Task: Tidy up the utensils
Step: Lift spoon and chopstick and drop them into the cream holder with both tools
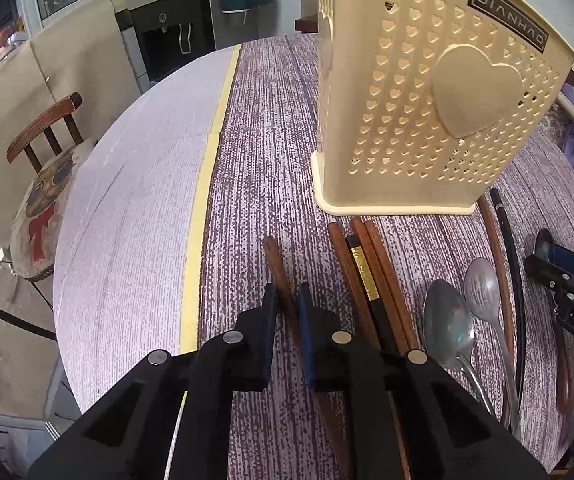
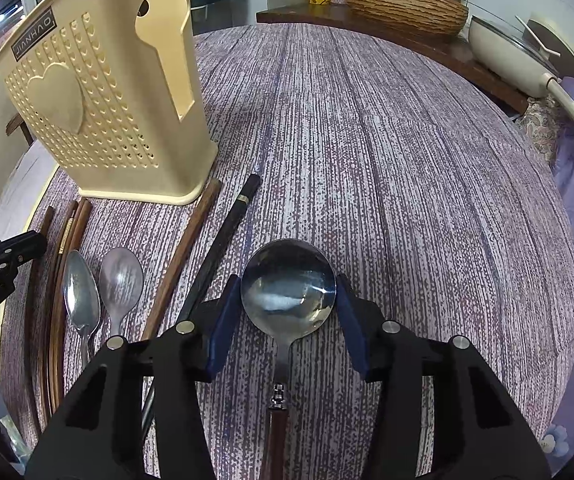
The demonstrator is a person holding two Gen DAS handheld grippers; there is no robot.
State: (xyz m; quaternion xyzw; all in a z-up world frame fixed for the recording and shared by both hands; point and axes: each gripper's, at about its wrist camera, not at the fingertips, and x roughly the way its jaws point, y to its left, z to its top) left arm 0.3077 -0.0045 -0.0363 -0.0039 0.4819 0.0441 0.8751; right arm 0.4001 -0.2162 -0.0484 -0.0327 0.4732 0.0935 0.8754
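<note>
**Two grippers closing on cutlery**

Our left gripper (image 1: 287,300) is pinched narrow on a brown chopstick (image 1: 273,258). Our right gripper (image 2: 287,300) brackets a round ladle spoon (image 2: 288,286), pads near but seemingly not yet pressing. The cream utensil holder (image 1: 419,92) stands at twelve o'clock (two spoons (image 2: 83,288) lie between). We judge this the grasping step; next comes lifting toward the holder's top.
</note>
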